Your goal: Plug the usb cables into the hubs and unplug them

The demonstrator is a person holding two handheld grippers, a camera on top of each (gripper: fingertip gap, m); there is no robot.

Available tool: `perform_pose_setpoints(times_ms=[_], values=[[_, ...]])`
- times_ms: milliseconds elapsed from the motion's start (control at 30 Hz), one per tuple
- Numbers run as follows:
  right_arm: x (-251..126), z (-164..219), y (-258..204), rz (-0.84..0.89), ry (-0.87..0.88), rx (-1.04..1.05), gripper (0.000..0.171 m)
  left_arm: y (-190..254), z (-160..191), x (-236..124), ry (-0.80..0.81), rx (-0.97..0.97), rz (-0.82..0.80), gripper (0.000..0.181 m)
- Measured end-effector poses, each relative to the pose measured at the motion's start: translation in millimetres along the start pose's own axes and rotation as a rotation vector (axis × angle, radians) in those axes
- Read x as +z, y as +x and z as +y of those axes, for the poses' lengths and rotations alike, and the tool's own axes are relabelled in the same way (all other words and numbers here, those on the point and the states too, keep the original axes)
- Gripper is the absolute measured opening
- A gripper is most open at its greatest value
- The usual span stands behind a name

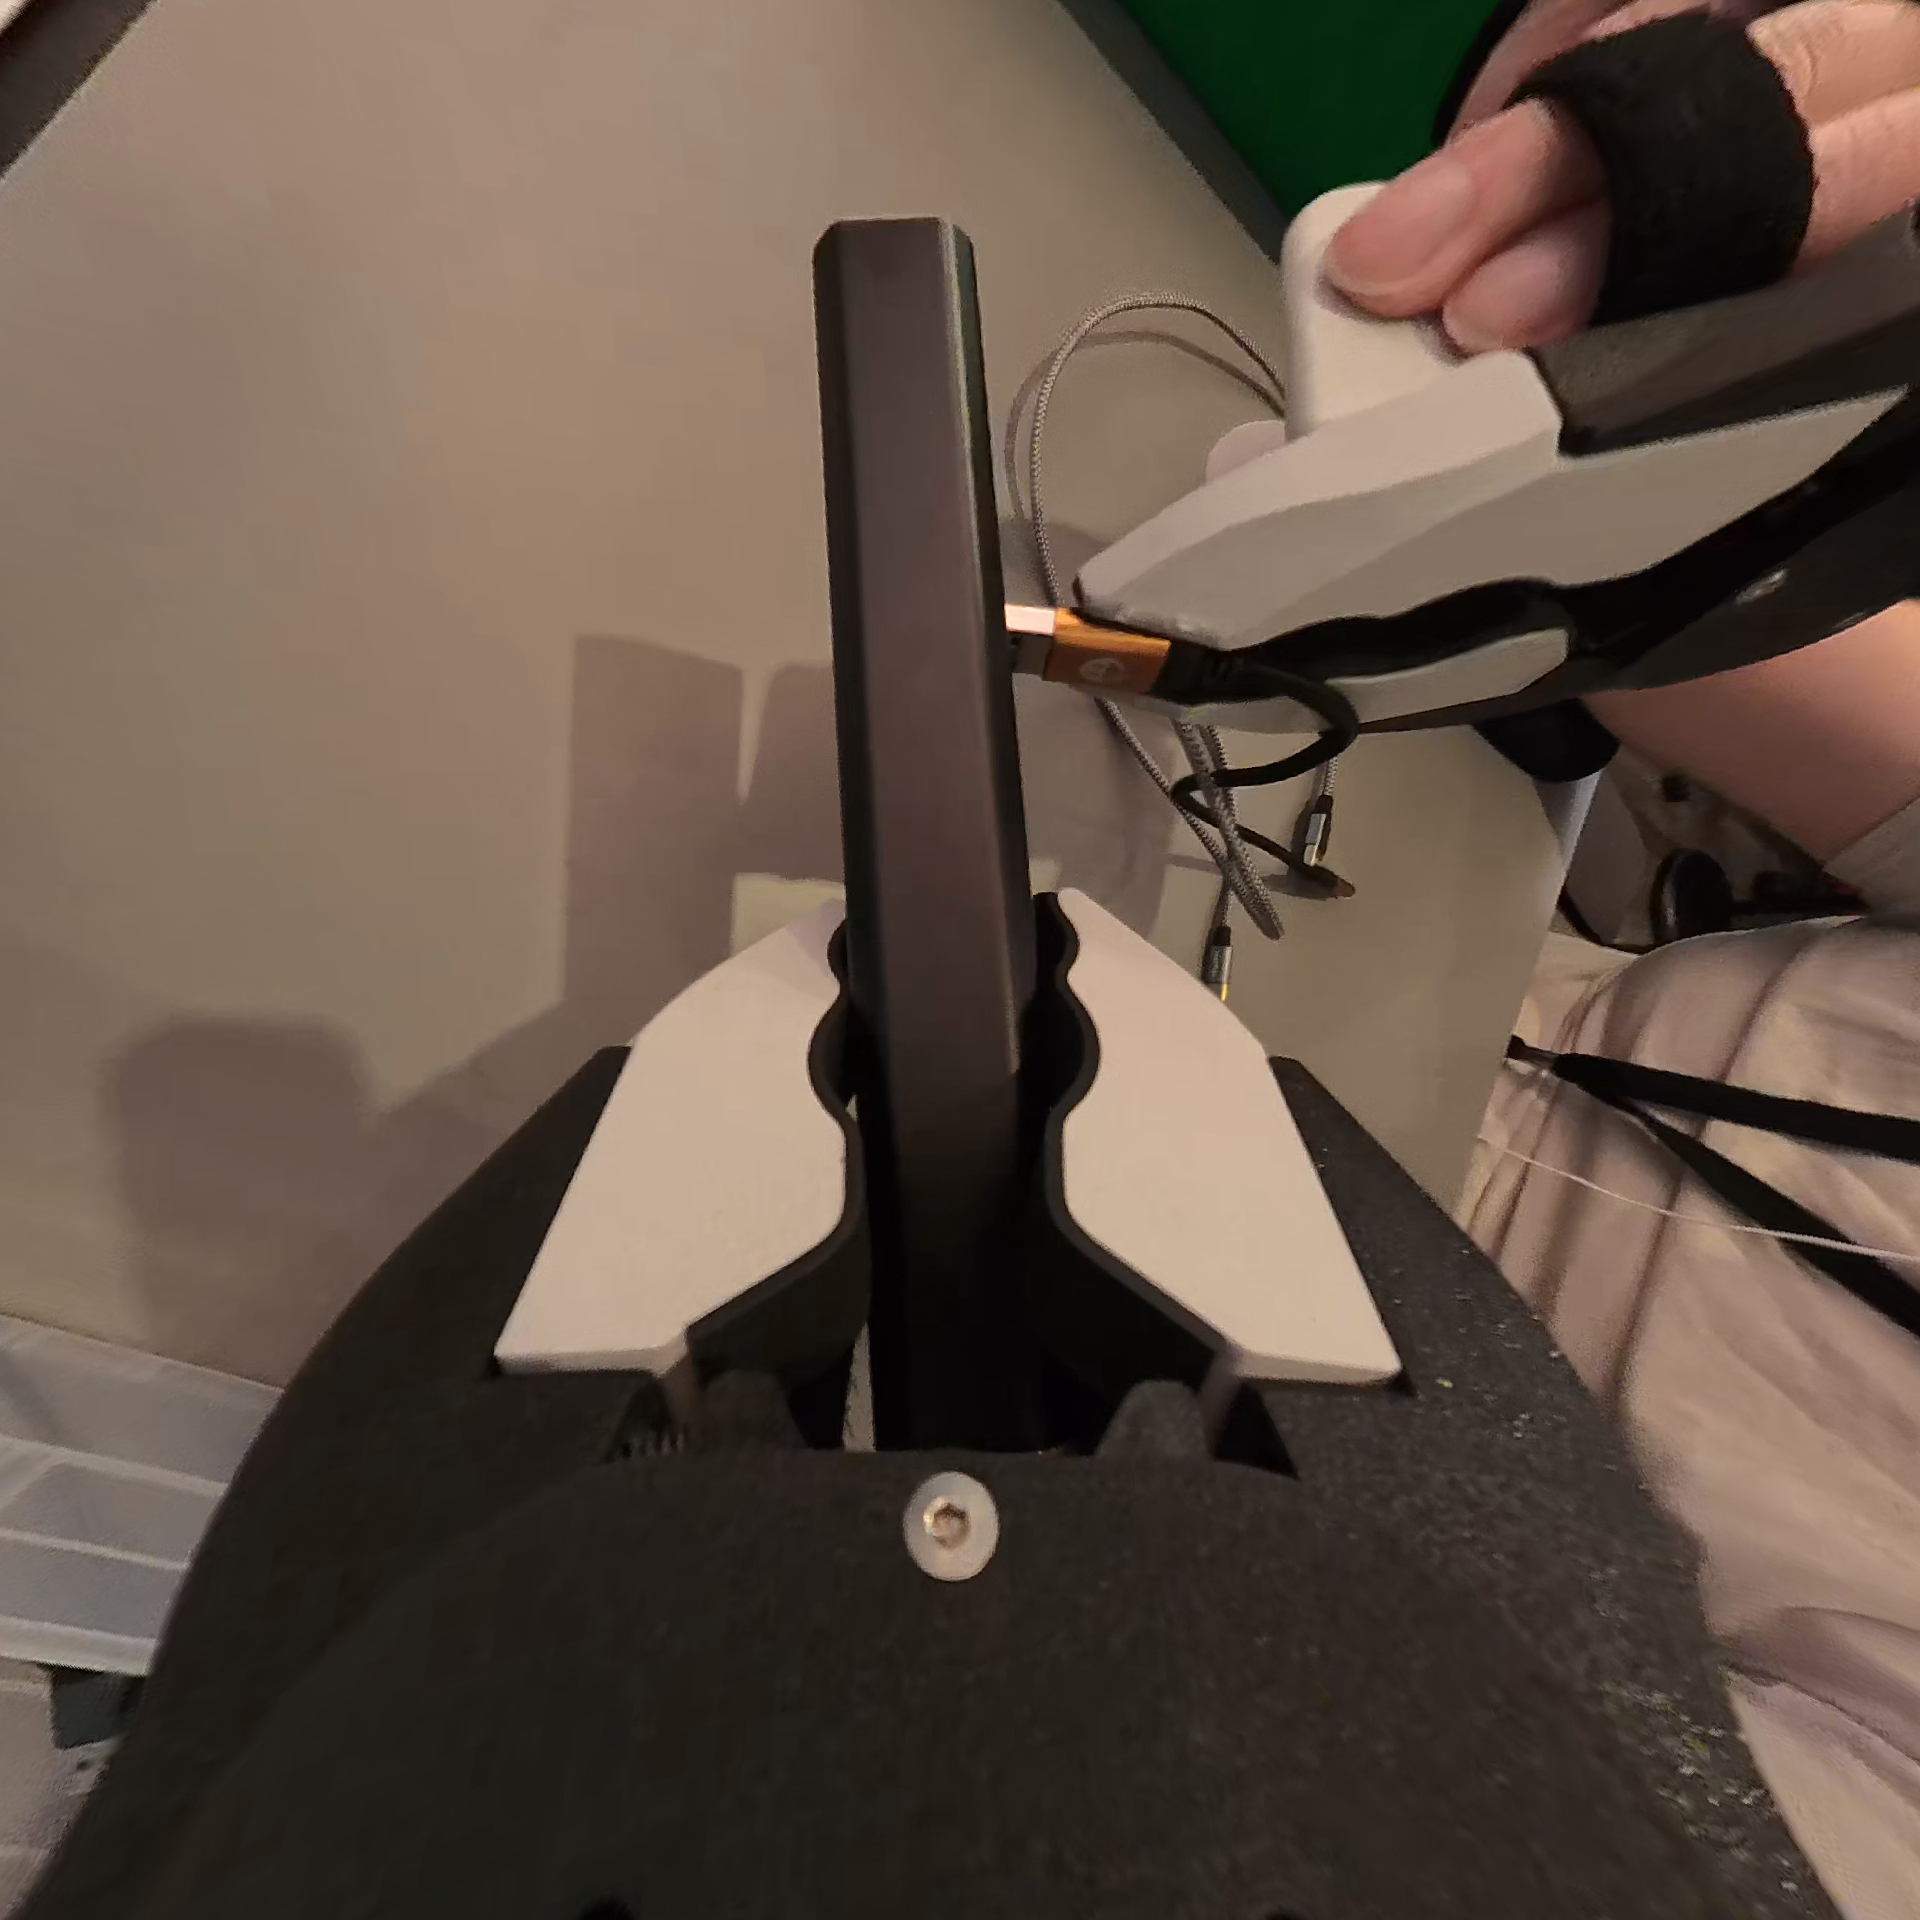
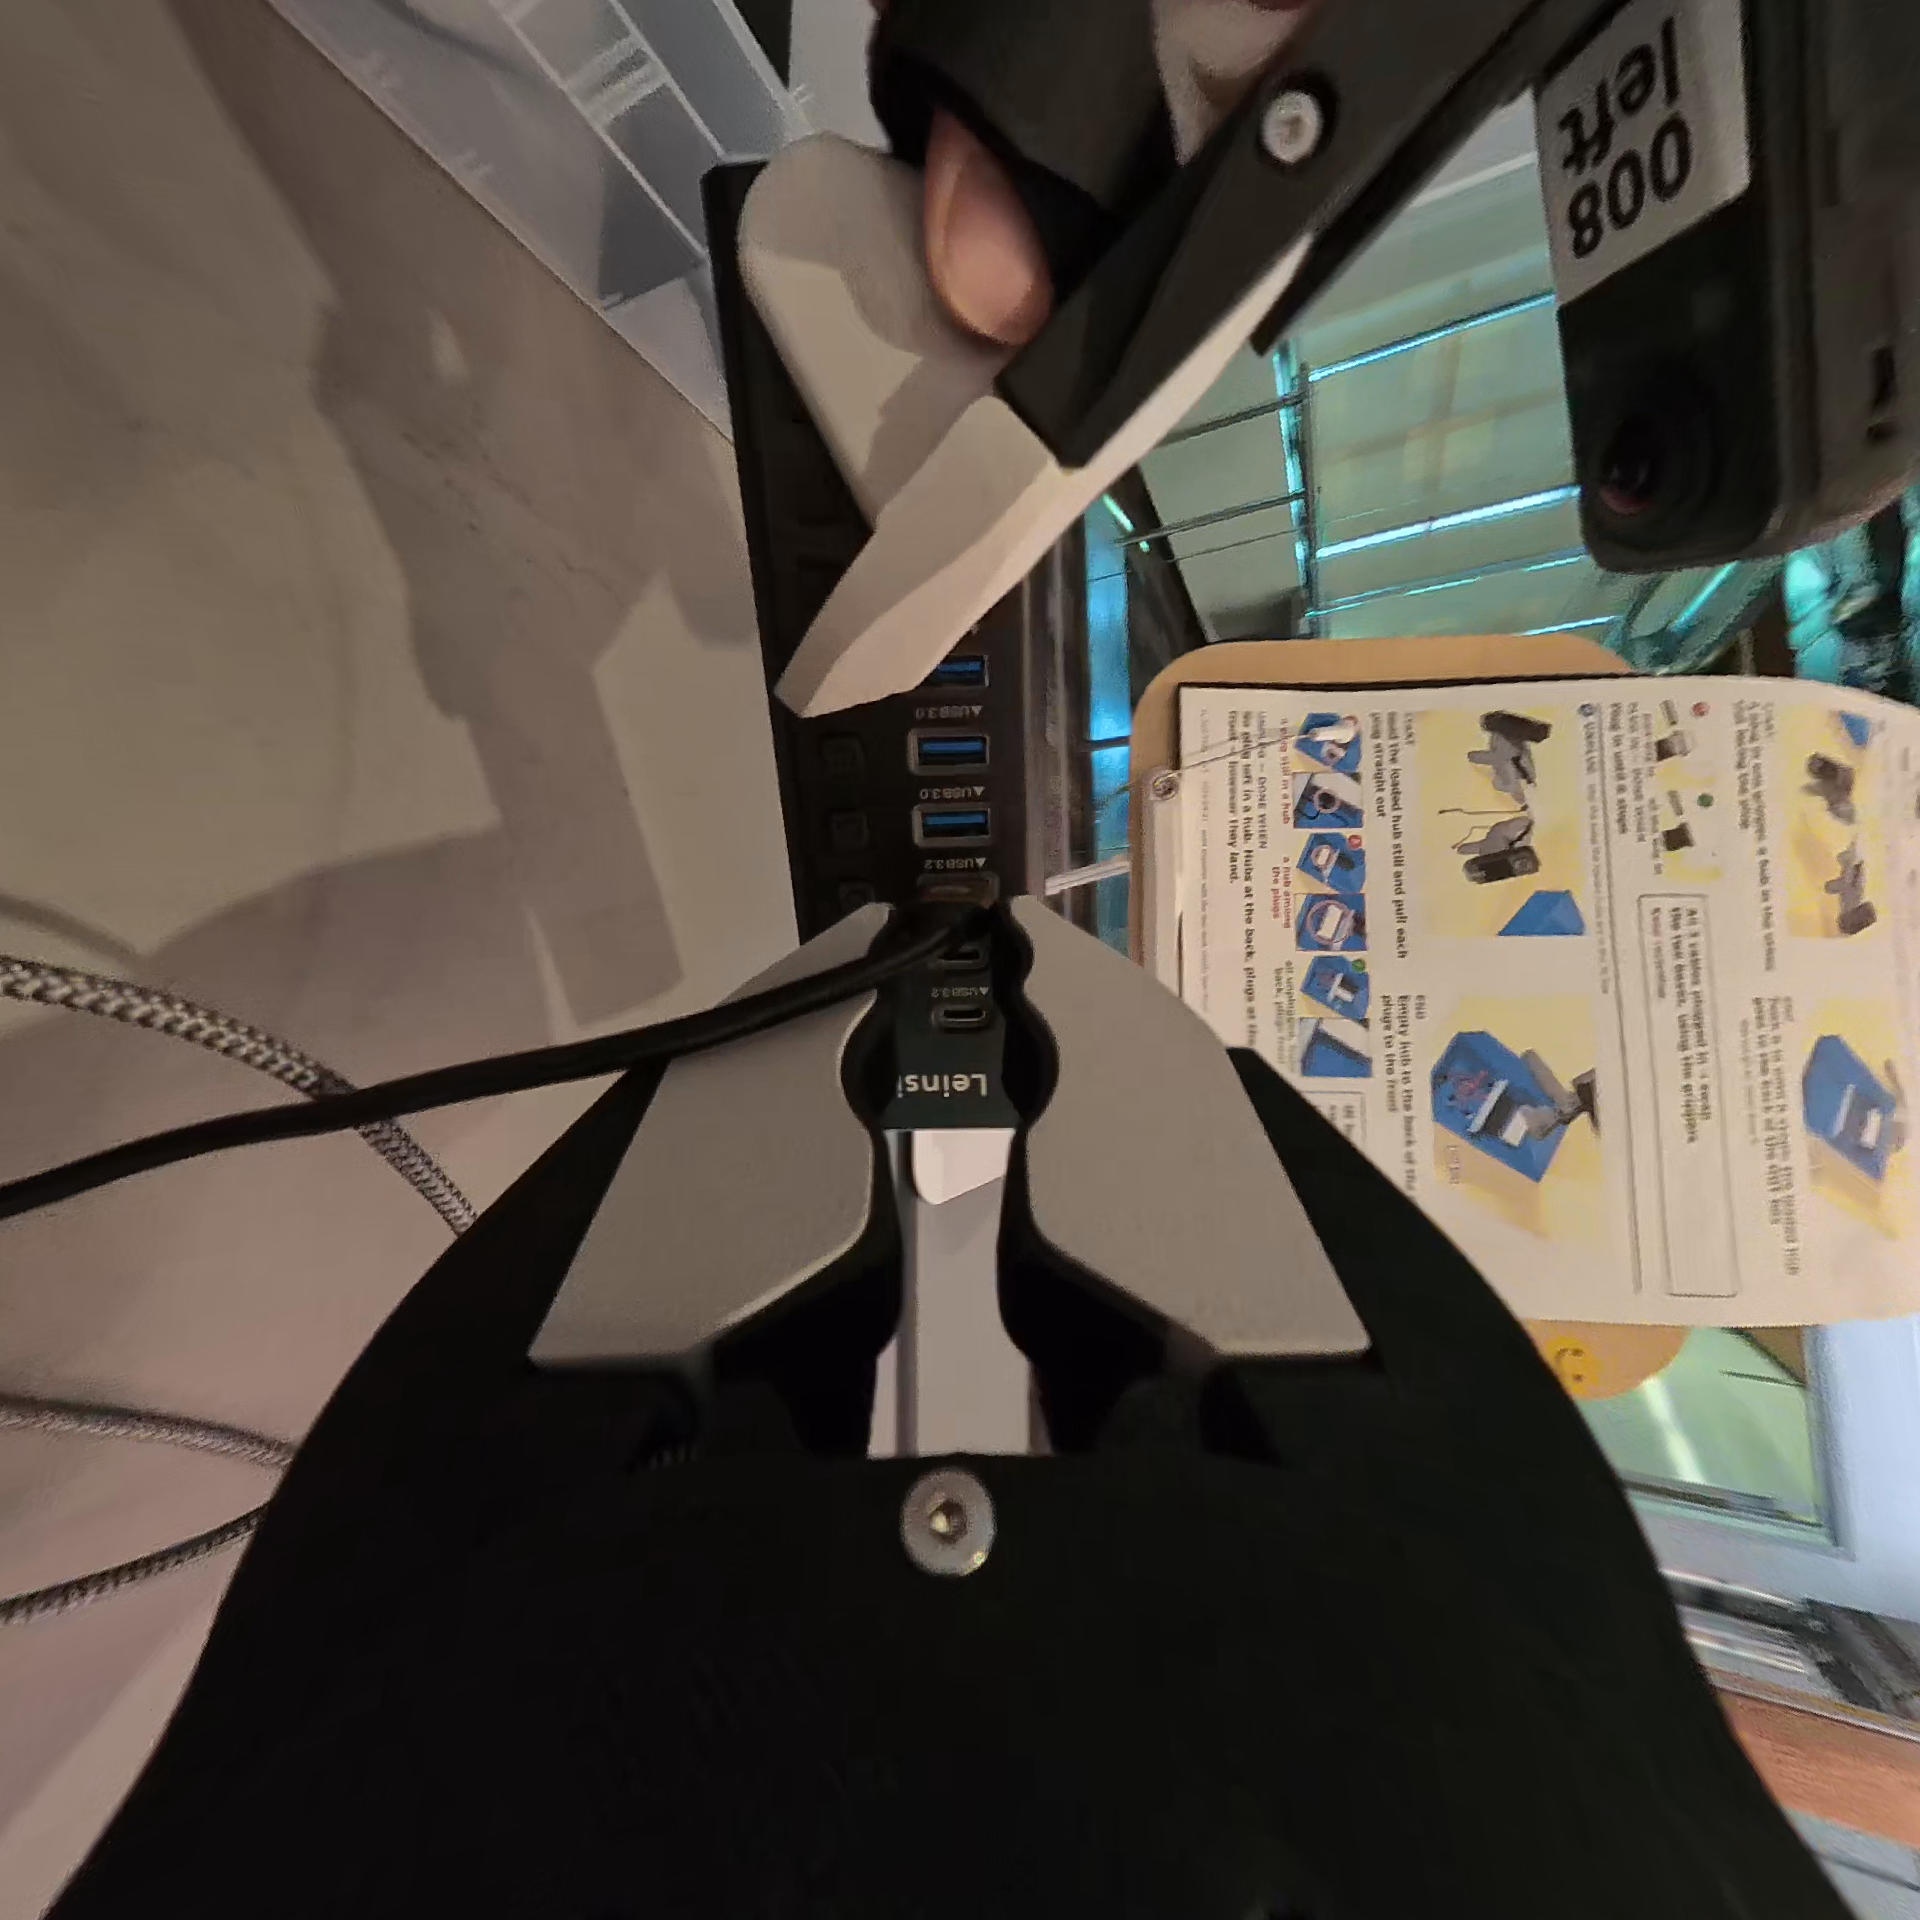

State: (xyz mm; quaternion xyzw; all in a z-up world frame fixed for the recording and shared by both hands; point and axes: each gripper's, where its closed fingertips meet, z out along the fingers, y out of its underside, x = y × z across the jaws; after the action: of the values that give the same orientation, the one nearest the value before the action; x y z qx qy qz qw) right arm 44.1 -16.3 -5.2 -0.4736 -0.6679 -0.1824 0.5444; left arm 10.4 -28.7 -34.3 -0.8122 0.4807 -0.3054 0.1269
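My left gripper (image 1: 940, 925) is shut on a long black USB hub (image 1: 914, 623) that sticks up out of its fingers, above the table. My right gripper (image 1: 1101, 613) comes in from the right, shut on an orange USB plug (image 1: 1107, 660) with a black cable (image 1: 1288, 686). The plug's metal tip touches the hub's side, and part of the metal still shows. In the right wrist view my right gripper (image 2: 951, 914) closes on the plug at the hub's port face (image 2: 831, 831), just below the blue ports (image 2: 951, 750). The black cable (image 2: 416, 1086) trails left. The left gripper's white finger (image 2: 914, 520) lies across the hub above.
Grey braided cables (image 1: 1236, 831) lie loose on the beige table (image 1: 416, 520) behind the hub, and they also show in the right wrist view (image 2: 208, 1039). A printed sheet on a board (image 2: 1507, 987) is to the right. A clear plastic bin (image 2: 582, 135) is at the table's edge. Some 5 centimetres of space lies between my two pairs of fingers.
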Motion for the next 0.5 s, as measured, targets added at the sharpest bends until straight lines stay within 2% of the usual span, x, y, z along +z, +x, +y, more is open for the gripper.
perform_pose_setpoints(times_ms=[167,367,500], values=[[-12.3,0.9,2.7,-0.059,0.051,0.031,0.016,8.5,-3.1,1.1,0.0,0.101,0.002,0.03],[-23.4,-0.4,-0.5,-0.13,0.178,0.074,0.017,19.5,-0.4,2.2,-0.006,0.123,0.085,0.03],[-23.0,1.6,2.9,-0.113,0.184,0.085,0.017,18.9,-4.1,1.7,0.012,0.109,0.073,0.03]])
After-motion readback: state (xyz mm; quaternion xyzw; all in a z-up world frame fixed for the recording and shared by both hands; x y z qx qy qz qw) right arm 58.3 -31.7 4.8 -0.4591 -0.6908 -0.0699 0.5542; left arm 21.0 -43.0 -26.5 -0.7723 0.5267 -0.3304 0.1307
